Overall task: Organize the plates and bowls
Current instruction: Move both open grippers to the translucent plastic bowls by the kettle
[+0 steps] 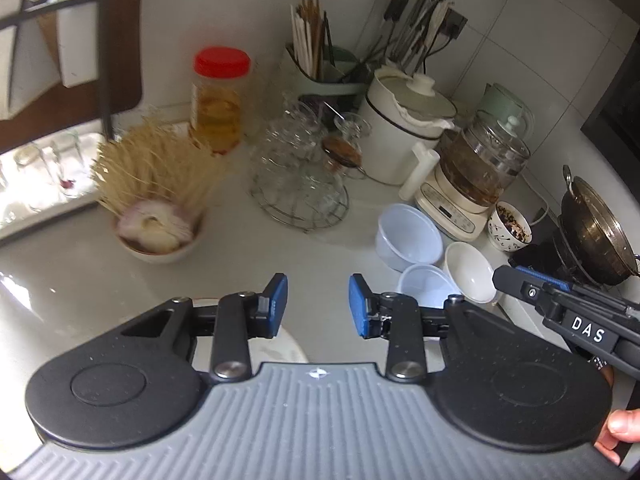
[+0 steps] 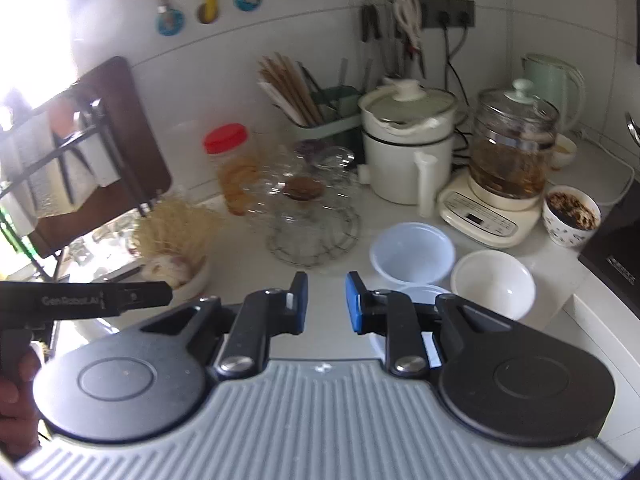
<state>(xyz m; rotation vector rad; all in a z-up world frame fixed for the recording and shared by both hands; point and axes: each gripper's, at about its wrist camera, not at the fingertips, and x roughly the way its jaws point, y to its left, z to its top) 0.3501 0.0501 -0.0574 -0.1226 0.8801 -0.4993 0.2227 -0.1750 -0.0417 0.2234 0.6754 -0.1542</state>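
Both grippers hover over the counter, jaws parted with nothing between them: left gripper [image 1: 318, 306], right gripper [image 2: 327, 302]. A plate [image 1: 280, 350] lies under the left one. Beyond the right sit a small plastic bowl [image 2: 424, 294], white bowl [image 2: 493, 283] and larger plastic bowl [image 2: 412, 252]. Farther back, a glassware rack [image 2: 312, 216], white pot [image 2: 404, 148] and kettle [image 2: 508, 152] crowd the wall edge.

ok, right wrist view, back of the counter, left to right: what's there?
Red-lidded jar → chopstick holder → white lidded pot → glass kettle → patterned cup.
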